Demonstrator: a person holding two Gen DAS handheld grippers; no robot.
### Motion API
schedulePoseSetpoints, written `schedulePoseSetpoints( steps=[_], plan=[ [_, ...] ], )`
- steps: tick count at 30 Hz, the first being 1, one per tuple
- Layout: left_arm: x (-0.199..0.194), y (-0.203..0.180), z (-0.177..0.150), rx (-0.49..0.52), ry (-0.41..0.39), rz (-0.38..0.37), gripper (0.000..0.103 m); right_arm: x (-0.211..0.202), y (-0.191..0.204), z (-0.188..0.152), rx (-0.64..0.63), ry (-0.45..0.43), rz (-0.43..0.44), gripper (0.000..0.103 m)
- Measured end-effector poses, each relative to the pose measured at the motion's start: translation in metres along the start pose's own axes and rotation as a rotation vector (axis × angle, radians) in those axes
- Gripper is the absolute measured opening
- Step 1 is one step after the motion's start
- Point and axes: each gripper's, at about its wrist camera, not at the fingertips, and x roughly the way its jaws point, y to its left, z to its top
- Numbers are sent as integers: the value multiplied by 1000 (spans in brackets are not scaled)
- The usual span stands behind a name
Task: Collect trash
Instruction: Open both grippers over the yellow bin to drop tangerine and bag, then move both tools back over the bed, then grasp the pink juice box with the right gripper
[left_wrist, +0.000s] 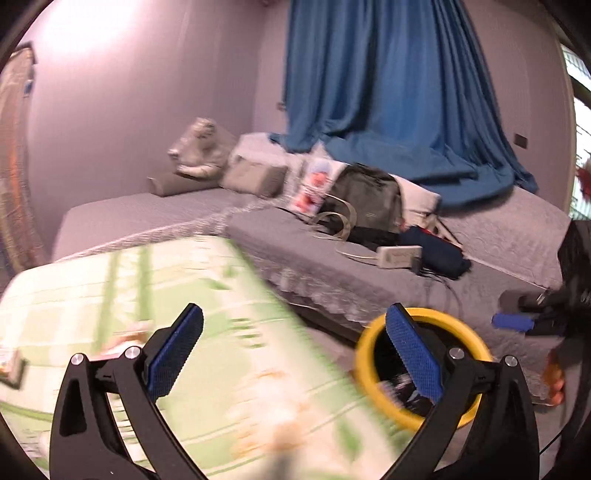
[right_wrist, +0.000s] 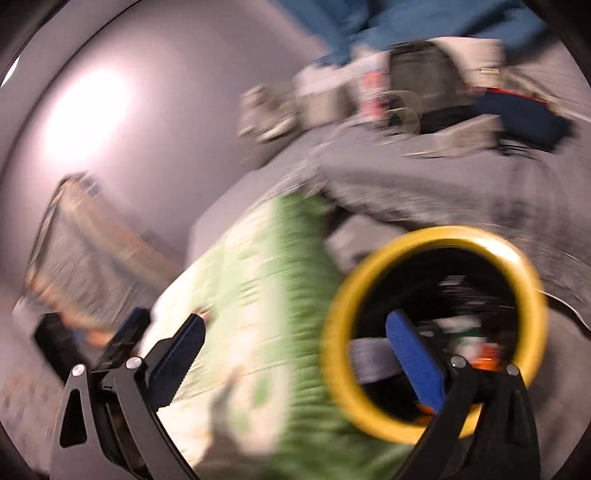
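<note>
Both hand-held grippers are standing wide open with nothing between their blue pads. Seen from the left wrist, the left gripper (left_wrist: 295, 350) is filling the lower middle of the frame, angling slightly downward over a table covered in a green and white patterned cloth (left_wrist: 147, 295) at lower left. Beside the table, at lower right, a yellow-rimmed bin (left_wrist: 364, 354) with a dark inside is sitting on the floor, partly hidden behind one finger. It is likely placed there so that trash from the table can drop straight in.

From the right wrist view, heavily blurred, the right gripper (right_wrist: 295, 350) is hovering just above the same bin (right_wrist: 336, 332), whose rim is dominating the lower right of the frame. Scraps of white, grey and orange trash (right_wrist: 476, 343) are lying inside it, so part of the collecting looks done. Whether more trash is waiting on the table cannot be told through the blur.

At the far right edge of the left wrist view, the other gripper's blue pad (left_wrist: 513, 322) is showing, held close by. A grey sofa (left_wrist: 332, 254) with bags and a blue curtain (left_wrist: 388, 92) are filling the upper frame.
</note>
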Motion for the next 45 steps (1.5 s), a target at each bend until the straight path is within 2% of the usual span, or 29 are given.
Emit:
schedulePoseSetpoints(
  steps=[2,3,4,7,10,15,20,22,25,27,30,38,42,45],
  plan=[
    [-26,34,-6,-6,-18,49,95,21,42,2,-56,94,68,95],
    [-41,55,-10,-10,-31,97,95,33,58,3,-71,146,85,95],
    [-50,65,-13,-10,-39,127,95,49,77,1,-86,214,93,95],
    [-91,112,-27,-12,-85,279,95,101,123,-4,-122,376,95,95],
    [-134,156,-43,-42,-125,407,95,152,154,-9,-94,501,100,95],
    [-181,203,-61,-178,-173,461,95,255,201,-20,28,698,73,95],
    [-204,229,-75,-270,-205,457,95,325,226,-33,82,755,-52,95],
    [-210,237,-81,-287,-212,456,95,342,232,-34,59,757,-101,95],
    [-222,248,-92,-310,-224,484,95,368,234,-34,22,744,-239,94],
    [-226,255,-97,-337,-231,481,95,380,234,-34,-4,748,-313,88],
    [-230,266,-103,-369,-236,484,95,392,237,-39,-56,760,-385,86],
    [-227,281,-112,-397,-219,519,95,421,253,-51,-158,752,-485,85],
    [-229,287,-115,-411,-216,544,95,434,272,-56,-269,724,-529,85],
    [-229,288,-116,-420,-211,552,95,440,284,-66,-333,747,-538,85]
  ],
)
